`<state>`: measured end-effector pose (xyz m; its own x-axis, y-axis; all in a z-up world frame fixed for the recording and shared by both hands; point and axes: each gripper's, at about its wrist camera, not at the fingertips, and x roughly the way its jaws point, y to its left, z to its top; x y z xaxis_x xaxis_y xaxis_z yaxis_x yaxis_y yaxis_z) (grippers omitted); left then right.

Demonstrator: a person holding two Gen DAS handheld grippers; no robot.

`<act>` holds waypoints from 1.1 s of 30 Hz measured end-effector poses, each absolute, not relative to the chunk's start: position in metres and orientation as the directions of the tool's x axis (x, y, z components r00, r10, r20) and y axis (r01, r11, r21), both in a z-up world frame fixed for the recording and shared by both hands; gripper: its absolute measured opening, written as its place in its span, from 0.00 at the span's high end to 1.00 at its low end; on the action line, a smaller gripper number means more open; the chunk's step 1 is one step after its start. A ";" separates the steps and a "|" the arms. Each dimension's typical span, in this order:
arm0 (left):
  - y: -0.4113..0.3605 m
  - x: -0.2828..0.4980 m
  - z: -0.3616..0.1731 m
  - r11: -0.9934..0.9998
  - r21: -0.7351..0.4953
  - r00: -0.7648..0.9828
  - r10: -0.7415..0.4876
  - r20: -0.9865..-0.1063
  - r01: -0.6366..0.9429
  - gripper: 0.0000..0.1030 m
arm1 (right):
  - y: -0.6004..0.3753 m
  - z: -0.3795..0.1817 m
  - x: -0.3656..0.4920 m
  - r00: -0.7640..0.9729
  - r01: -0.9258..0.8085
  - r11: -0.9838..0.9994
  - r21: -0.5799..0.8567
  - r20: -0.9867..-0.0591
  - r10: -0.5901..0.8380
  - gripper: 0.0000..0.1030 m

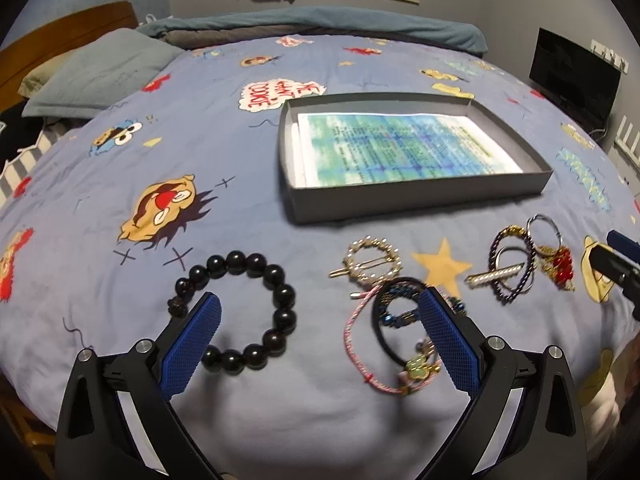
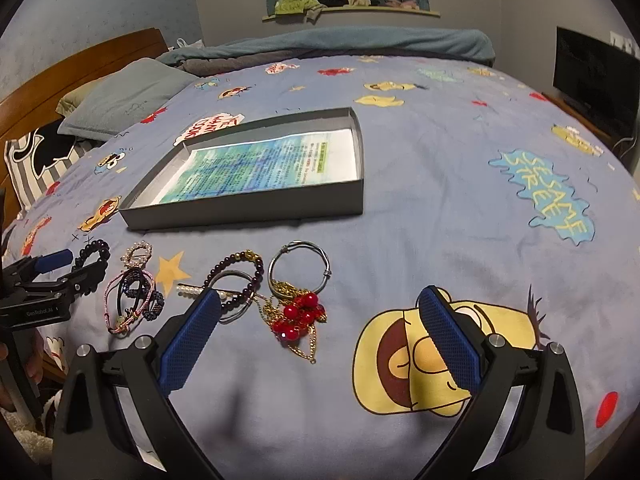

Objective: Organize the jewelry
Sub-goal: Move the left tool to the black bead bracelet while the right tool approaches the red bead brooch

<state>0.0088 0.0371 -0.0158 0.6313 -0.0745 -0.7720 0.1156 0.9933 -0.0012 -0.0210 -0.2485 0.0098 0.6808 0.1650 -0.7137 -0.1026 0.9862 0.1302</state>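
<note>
Fingers of the left gripper were held wide apart, nothing between them, and the black bead bracelet was straddled on one side while the pink cord bracelet and a dark beaded band were half covered by the other. On the right gripper the fingers were spread just as wide and empty, hung low over the bedspread, with the red bead cluster and its gold chain seen between them. A silver bangle, a dark purple bead bracelet and a pearl clip were laid near the left-hand pad. Beyond, a round pearl hair clip was seen beside a printed star.

Farther out, the grey tray was set on the bed, lined with a printed sheet and holding no jewelry. All pieces were left in a loose row along the near edge, probably so each could be reached and lifted into the tray. Nothing was judged sorted yet.
</note>
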 end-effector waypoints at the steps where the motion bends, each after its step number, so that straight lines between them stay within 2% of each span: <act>1: 0.038 0.009 -0.016 0.993 0.004 0.631 -0.070 -0.773 0.115 0.05 | -0.249 0.009 -0.021 0.679 -0.108 0.985 0.133 -0.714 0.171 0.05; 11: 0.039 -0.002 -0.024 0.988 0.084 0.618 -0.016 -0.786 0.132 0.05 | -0.243 0.001 -0.031 0.687 -0.196 0.977 0.088 -0.698 0.201 0.05; 16: 0.042 -0.007 -0.033 0.985 0.002 0.561 -0.097 -0.822 0.173 0.05 | -0.237 -0.005 -0.034 0.687 -0.214 0.974 0.070 -0.698 0.201 0.05; 20: 0.043 -0.014 -0.033 0.984 0.013 0.591 -0.095 -0.801 0.175 0.05 | -0.236 -0.007 -0.035 0.688 -0.216 0.973 0.082 -0.694 0.211 0.05; 22: 0.045 -0.017 -0.032 0.983 -0.020 0.606 -0.129 -0.785 0.183 0.05 | -0.235 -0.009 -0.036 0.688 -0.216 0.973 0.086 -0.694 0.214 0.05; 25: 0.046 -0.016 -0.035 0.987 0.000 0.620 -0.101 -0.778 0.161 0.05 | -0.233 -0.012 -0.036 0.686 -0.218 0.972 0.086 -0.695 0.216 0.05; 27: 0.046 -0.014 -0.037 0.987 0.021 0.620 -0.082 -0.781 0.156 0.05 | -0.233 -0.013 -0.037 0.688 -0.218 0.972 0.088 -0.693 0.217 0.10; 33: 0.058 -0.017 -0.033 0.986 -0.033 0.658 -0.134 -0.741 0.164 0.07 | -0.234 -0.017 -0.037 0.679 -0.206 0.972 0.111 -0.699 0.224 0.21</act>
<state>-0.0167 0.0576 -0.0334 0.6579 -0.1342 -0.7411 0.1639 0.9859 -0.0330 -0.0369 -0.2342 -0.0170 0.6793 0.2240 -0.6988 -0.2064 0.9722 0.1110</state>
